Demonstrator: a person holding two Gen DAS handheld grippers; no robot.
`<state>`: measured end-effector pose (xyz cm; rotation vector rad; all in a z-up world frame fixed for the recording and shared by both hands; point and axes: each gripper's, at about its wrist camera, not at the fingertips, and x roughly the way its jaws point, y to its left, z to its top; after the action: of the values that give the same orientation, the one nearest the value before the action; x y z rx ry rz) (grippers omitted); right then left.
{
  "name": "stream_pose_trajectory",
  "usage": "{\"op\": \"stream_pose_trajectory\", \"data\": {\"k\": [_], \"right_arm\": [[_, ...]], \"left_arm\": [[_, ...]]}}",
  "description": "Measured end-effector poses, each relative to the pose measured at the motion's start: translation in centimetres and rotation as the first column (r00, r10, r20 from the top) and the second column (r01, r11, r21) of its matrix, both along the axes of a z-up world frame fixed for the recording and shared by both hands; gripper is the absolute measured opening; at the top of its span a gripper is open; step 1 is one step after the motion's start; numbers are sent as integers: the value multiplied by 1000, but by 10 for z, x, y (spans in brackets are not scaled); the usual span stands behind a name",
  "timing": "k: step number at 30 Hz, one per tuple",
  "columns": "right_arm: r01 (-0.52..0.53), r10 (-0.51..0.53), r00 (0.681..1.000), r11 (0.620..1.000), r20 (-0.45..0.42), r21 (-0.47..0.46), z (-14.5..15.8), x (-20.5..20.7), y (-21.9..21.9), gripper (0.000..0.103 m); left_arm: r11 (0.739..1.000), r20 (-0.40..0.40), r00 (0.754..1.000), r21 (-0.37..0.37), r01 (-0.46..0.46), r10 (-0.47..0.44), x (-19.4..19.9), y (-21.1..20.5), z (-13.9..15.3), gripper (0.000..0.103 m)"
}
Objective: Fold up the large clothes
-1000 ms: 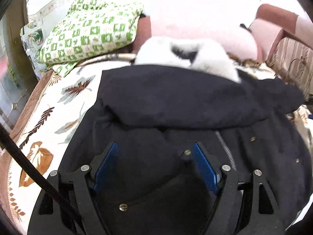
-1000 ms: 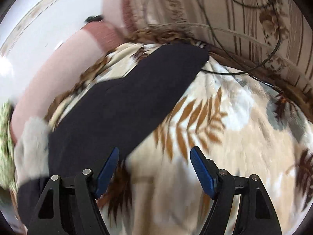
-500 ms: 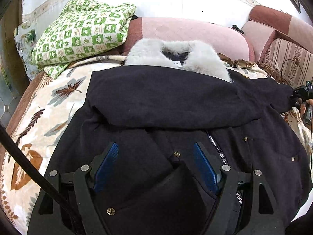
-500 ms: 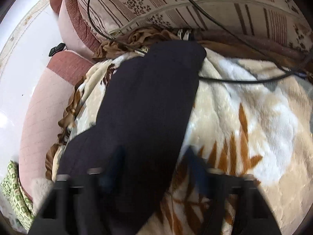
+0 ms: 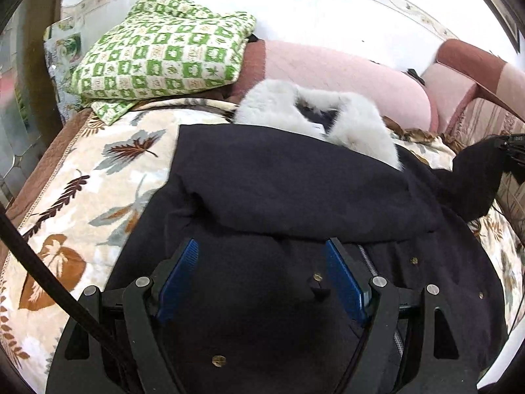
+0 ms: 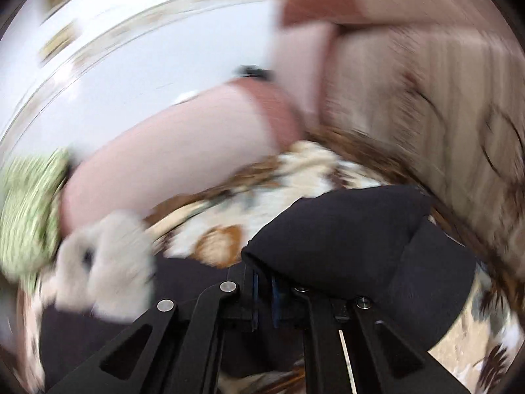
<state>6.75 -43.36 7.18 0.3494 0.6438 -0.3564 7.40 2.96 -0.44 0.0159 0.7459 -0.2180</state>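
Observation:
A large dark navy coat (image 5: 295,197) with a white fur collar (image 5: 315,115) lies spread on a leaf-print blanket (image 5: 98,180). One sleeve is folded across its chest. My left gripper (image 5: 262,279) is open and hovers low over the coat's front, near its zipper and snap buttons. My right gripper (image 6: 264,290) is shut on the end of the other sleeve (image 6: 344,239) and holds it lifted off the blanket. That lifted sleeve also shows at the right edge of the left wrist view (image 5: 475,177). The right wrist view is motion-blurred.
A green-and-white patterned cushion (image 5: 164,49) lies at the back left. A pink bolster (image 5: 328,72) runs along the back. A striped sofa back (image 6: 443,98) stands to the right. A black cable (image 5: 49,279) crosses the left wrist view.
My right gripper has closed on the sleeve end and lifted it, swinging toward the coat. My left gripper has stayed open over the coat front, shifting only slightly.

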Motion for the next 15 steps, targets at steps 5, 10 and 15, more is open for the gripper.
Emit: {"op": "stream_pose_trajectory", "data": {"k": [5,10,15], "right_arm": [[-277,274,960,959,-64,-50,-26,17,110,6],[-409,405,903,913,-145,0,-79,35,173,6],[-418,401,889,908,-221,-36,-121,36,201,20]], "left_arm": [[999,-12,999,-20,-48,48,8,15,0,79],[998,-13,998,-26,-64,64,12,23,1,79],[997,-15,998,-47,-60,59,15,26,3,78]]}}
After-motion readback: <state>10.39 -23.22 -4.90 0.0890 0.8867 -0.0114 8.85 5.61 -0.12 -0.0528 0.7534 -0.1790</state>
